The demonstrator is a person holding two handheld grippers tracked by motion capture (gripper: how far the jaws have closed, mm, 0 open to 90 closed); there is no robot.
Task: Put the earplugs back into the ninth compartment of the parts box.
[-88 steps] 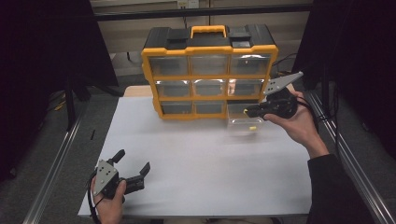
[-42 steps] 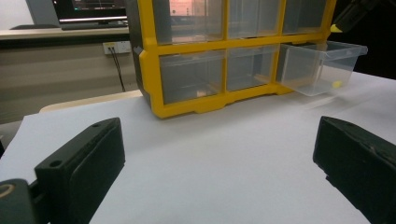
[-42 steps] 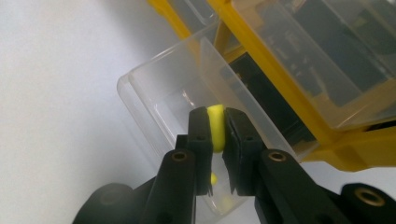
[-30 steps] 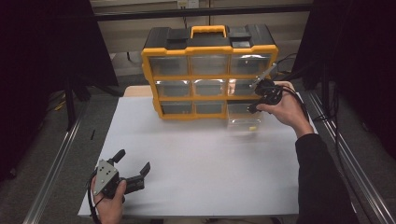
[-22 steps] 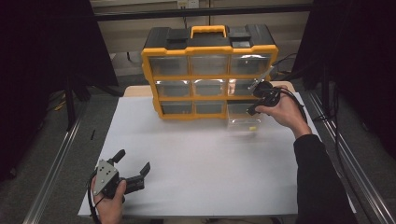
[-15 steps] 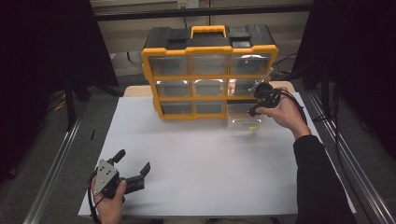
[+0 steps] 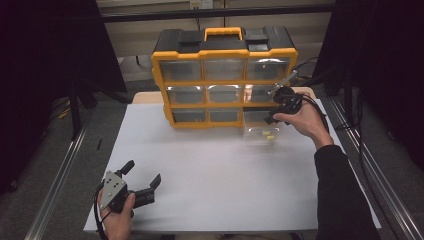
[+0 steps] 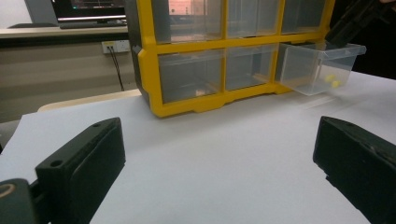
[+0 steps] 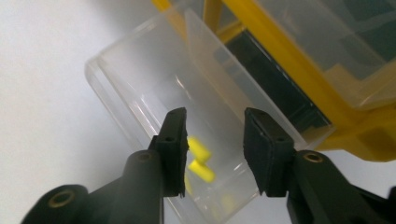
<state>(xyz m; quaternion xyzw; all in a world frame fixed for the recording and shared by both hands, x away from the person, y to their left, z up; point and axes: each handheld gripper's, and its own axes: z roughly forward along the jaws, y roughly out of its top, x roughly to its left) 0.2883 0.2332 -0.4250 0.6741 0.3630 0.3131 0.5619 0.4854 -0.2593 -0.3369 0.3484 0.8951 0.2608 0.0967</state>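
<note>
A yellow and black organizer cabinet (image 7: 225,80) with clear drawers stands at the back of the table. Its bottom right drawer (image 7: 262,132) is pulled out onto the white sheet and holds small yellow pieces (image 7: 269,135). My right gripper (image 7: 270,119) hangs just above this drawer (image 9: 140,84) and points down into it. Its jaws have just been opening, with nothing held between them; the yellow pieces (image 9: 201,161) lie loose on the drawer floor below. My left gripper (image 7: 142,174) rests open near the front left and faces the cabinet (image 8: 210,42).
A white sheet (image 7: 225,180) covers the table between the two hands. Metal rails (image 7: 60,175) run along both sides of the table. A cable (image 7: 320,107) trails from the right gripper past the cabinet's right end. The other drawers are pushed in.
The right hand has come in from farther right to just over the pulled-out drawer and has held there for the last second. The left hand has not moved.
</note>
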